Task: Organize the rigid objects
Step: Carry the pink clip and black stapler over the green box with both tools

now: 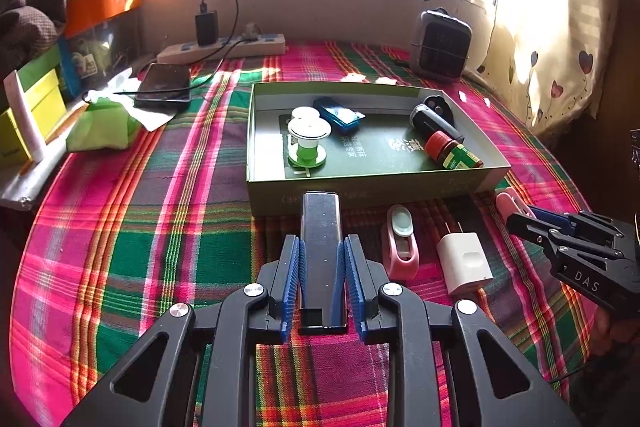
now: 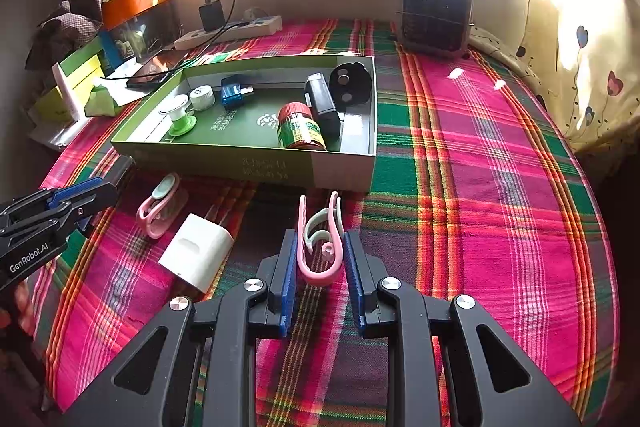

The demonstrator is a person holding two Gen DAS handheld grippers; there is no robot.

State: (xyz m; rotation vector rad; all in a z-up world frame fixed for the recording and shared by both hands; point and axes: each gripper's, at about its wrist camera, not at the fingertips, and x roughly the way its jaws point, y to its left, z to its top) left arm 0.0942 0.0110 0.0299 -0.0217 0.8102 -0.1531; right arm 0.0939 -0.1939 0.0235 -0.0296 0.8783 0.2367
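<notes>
A plaid cloth [image 1: 120,227], woven in pink, green and orange, covers the whole bed or desk; I cannot tell which. On it sits a shallow green cardboard box [image 1: 360,187], its near wall just past both tools. Only the right wrist view shows the box's right end wall [image 2: 372,131] and the open cloth beyond; only the left one shows the yellow cartons [image 1: 44,103] at the far left clearly.

Inside the box lie a red-capped bottle [image 1: 452,151] on its side, a black cylinder [image 1: 432,123], a blue drive [image 1: 338,115] and a green-and-white spool [image 1: 308,143].

Outside it, a white plug [image 1: 464,263] rests beside a pink clip [image 1: 400,243].

The left tool [image 1: 322,259] is clamped on a flat, dark, glossy bar [image 1: 321,227], ribbed blue pads [image 1: 294,267] pressing both sides. The right tool [image 2: 320,255] pinches a second clip [image 2: 320,243], a curved pink plastic loop, just short of the box.
</notes>
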